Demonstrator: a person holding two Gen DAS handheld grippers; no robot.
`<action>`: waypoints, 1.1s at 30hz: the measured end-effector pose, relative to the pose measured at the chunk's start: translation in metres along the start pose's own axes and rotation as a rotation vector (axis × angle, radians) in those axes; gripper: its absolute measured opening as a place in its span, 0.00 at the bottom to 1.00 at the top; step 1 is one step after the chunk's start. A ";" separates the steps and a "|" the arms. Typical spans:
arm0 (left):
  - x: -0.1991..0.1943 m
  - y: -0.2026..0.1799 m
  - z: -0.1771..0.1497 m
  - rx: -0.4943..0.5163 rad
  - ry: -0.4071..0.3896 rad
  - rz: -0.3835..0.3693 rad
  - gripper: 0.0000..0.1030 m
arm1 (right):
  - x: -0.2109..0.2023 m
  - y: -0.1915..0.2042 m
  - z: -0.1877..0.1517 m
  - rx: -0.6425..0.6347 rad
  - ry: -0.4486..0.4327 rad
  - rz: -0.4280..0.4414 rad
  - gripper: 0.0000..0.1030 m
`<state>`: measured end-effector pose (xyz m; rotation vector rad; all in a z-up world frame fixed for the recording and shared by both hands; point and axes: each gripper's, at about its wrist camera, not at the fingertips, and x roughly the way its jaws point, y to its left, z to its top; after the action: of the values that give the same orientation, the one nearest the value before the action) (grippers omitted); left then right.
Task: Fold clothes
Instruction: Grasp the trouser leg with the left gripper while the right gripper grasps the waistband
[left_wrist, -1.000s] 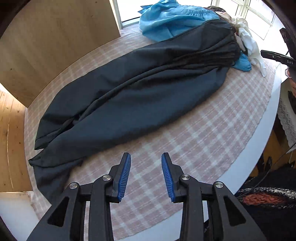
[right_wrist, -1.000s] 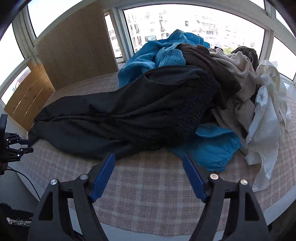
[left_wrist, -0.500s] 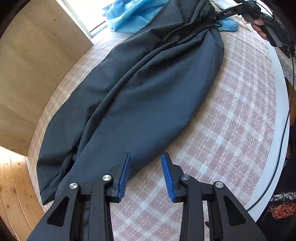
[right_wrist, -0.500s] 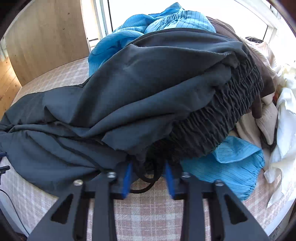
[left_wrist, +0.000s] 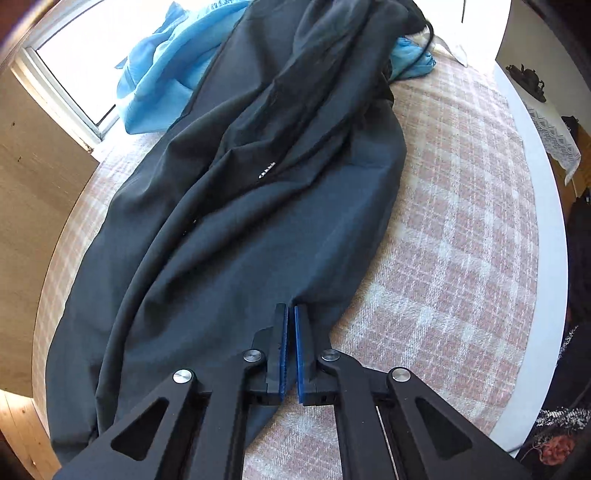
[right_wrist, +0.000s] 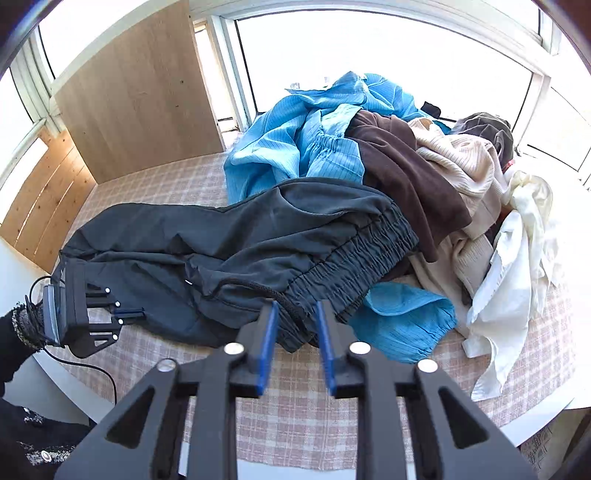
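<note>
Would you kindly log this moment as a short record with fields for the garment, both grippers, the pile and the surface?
garment: dark trousers, stretched across the table, elastic waistband toward the pile
left gripper: jaws shut on the trousers' leg edge
right gripper: jaws partly apart around the waistband and drawstring; grip uncertain
pile: blue garment, brown garment, cream sweater, white shirt
surface: checked tablecloth
</note>
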<state>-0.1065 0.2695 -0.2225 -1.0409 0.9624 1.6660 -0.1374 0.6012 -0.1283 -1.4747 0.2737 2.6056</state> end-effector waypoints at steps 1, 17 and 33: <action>-0.005 0.009 0.001 -0.031 -0.004 -0.015 0.03 | 0.003 -0.005 -0.005 0.006 -0.004 -0.016 0.61; -0.078 0.078 0.013 -0.269 -0.074 -0.088 0.01 | 0.136 -0.015 -0.033 -0.006 -0.013 0.073 0.42; 0.003 -0.029 0.060 -0.089 0.029 -0.092 0.03 | 0.079 -0.028 0.009 -0.041 0.028 0.127 0.07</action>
<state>-0.0923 0.3331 -0.2089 -1.1541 0.8524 1.6339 -0.1795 0.6327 -0.1939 -1.5571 0.3297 2.7052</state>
